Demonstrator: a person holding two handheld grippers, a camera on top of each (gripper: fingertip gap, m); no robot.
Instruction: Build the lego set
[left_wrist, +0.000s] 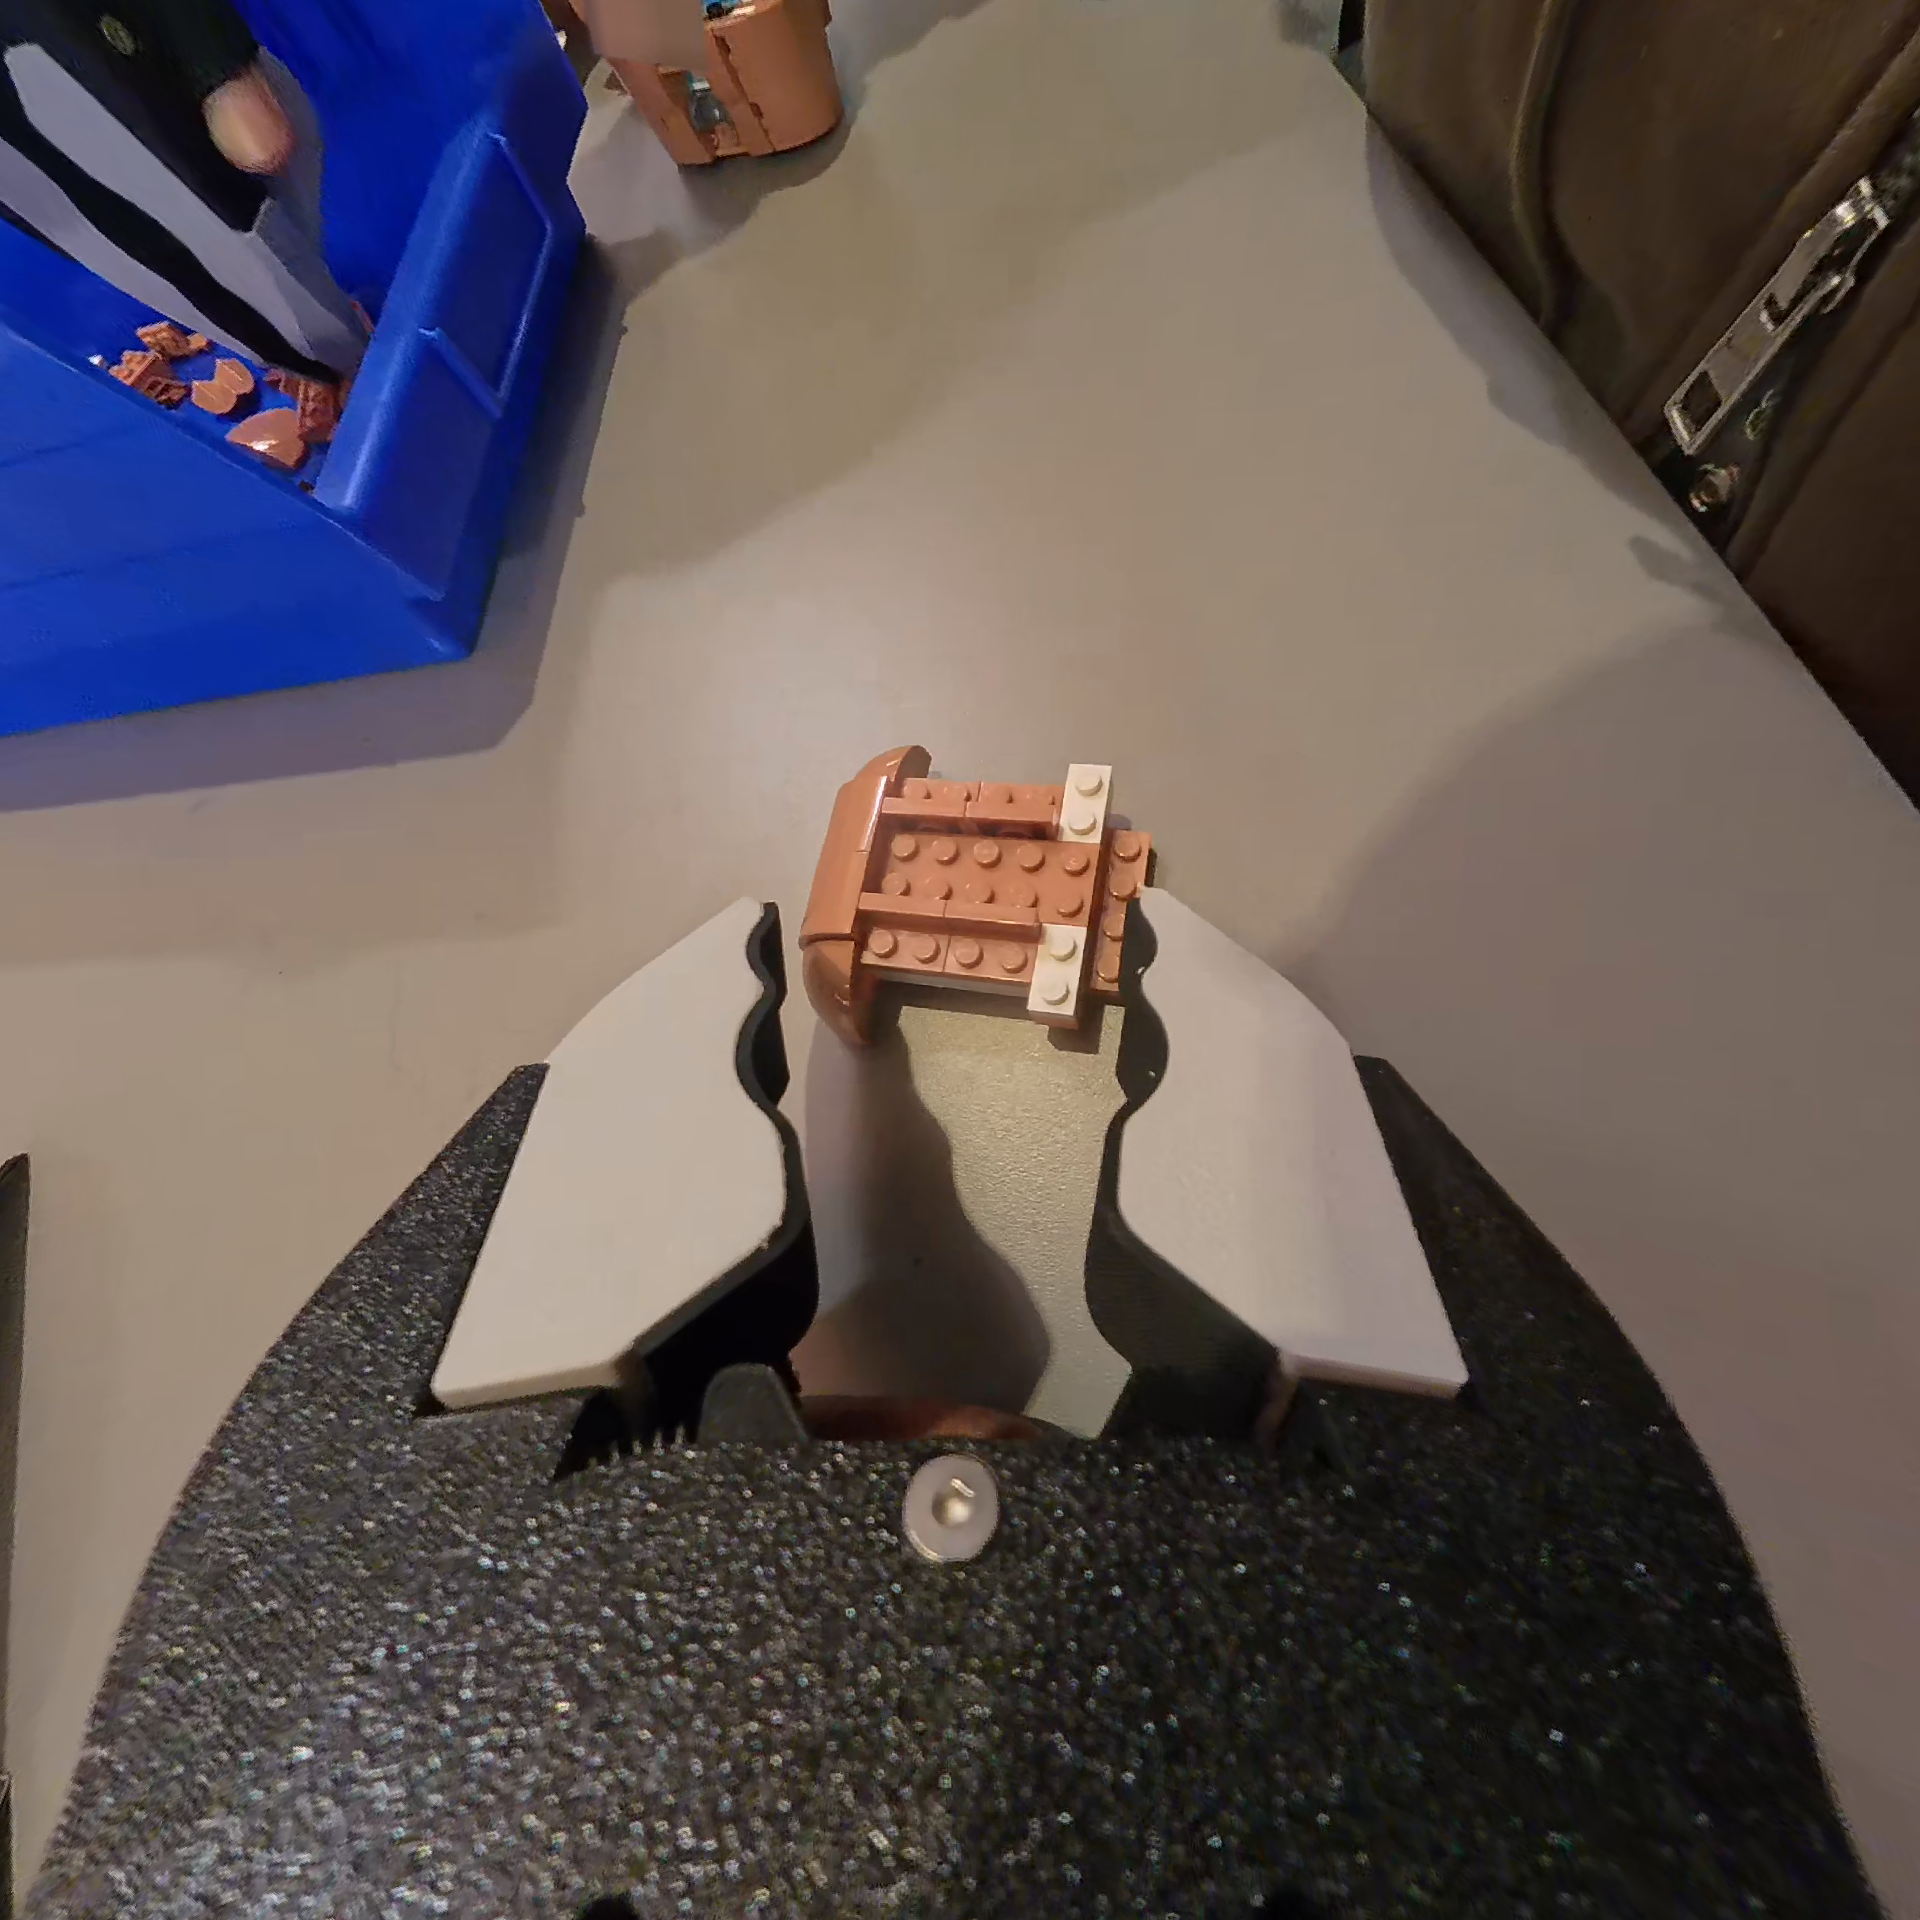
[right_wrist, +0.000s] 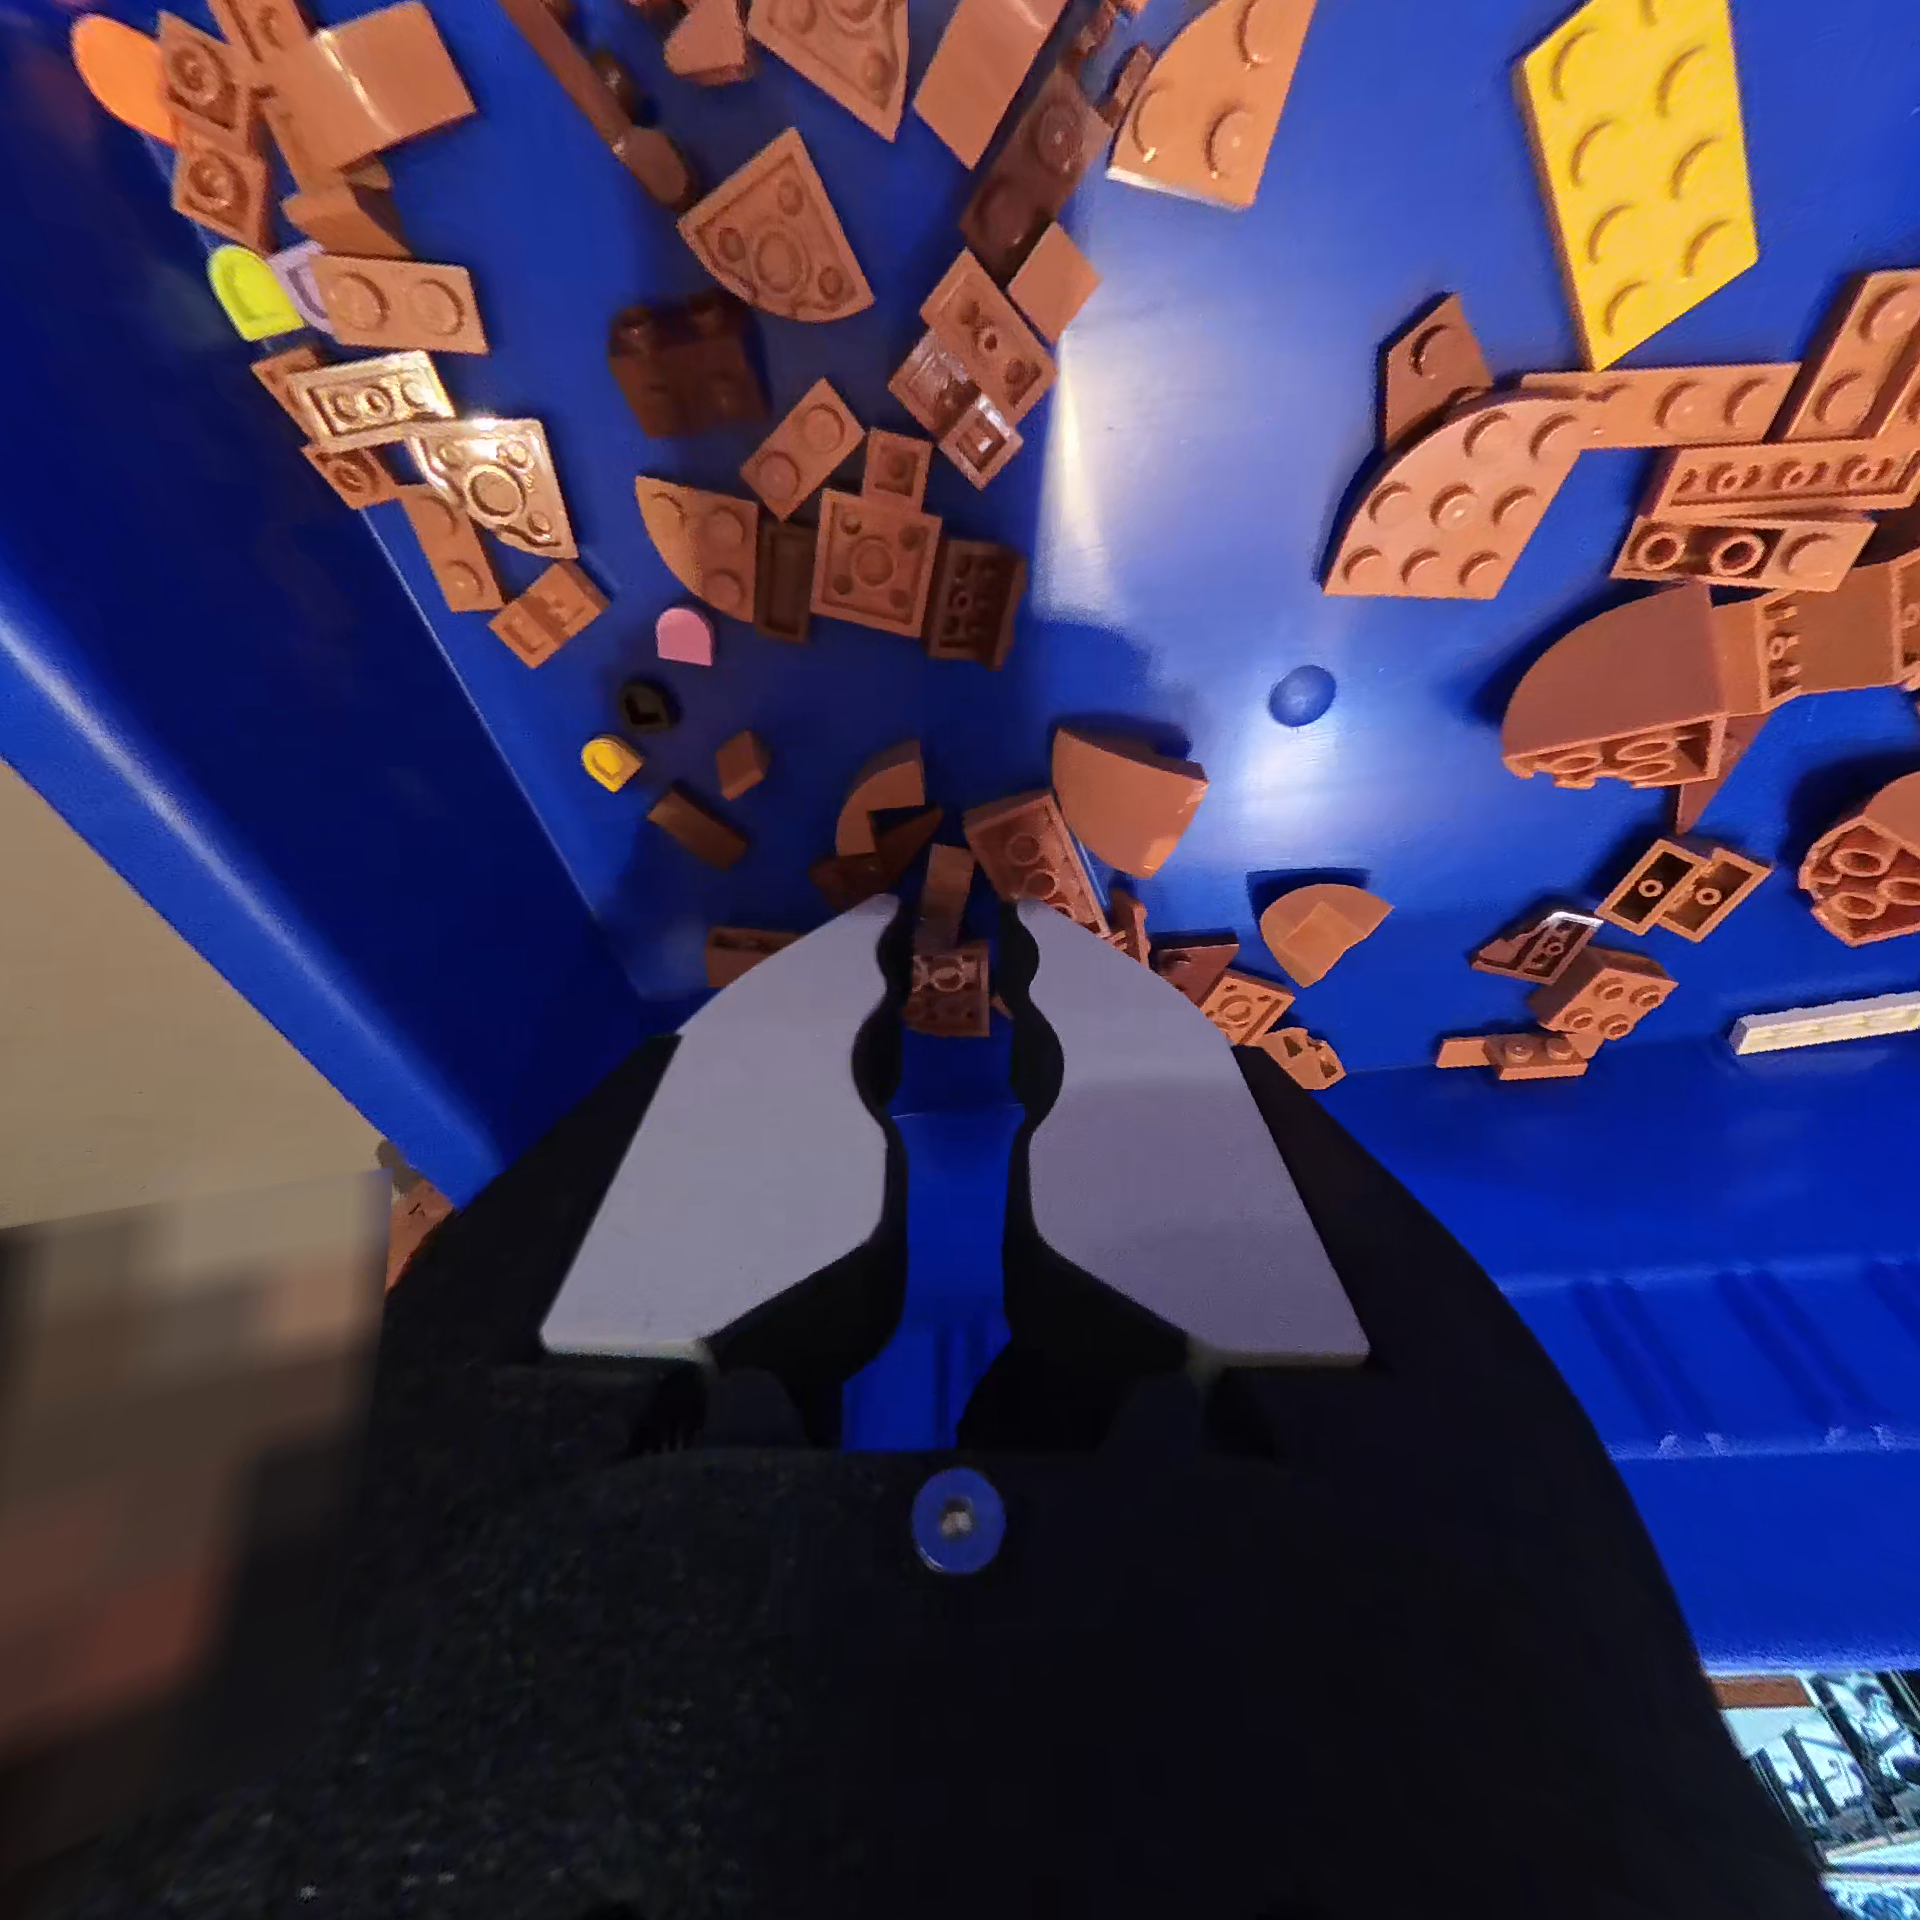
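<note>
Right gripper (right_wrist: 951, 914) inside blue bin (right_wrist: 1195, 582), jaws nearly closed around small brown brick (right_wrist: 948, 982); pinch squarely, lift straight. Left gripper (left_wrist: 961, 925) released, flanking brown subassembly (left_wrist: 977, 894) on grey table (left_wrist: 1039, 468)

Half-built model (left_wrist: 977, 894) on the table (left_wrist: 1143, 468); bin (left_wrist: 457, 312) far left behind it; loose bricks (right_wrist: 831, 520) in the bin.
</note>
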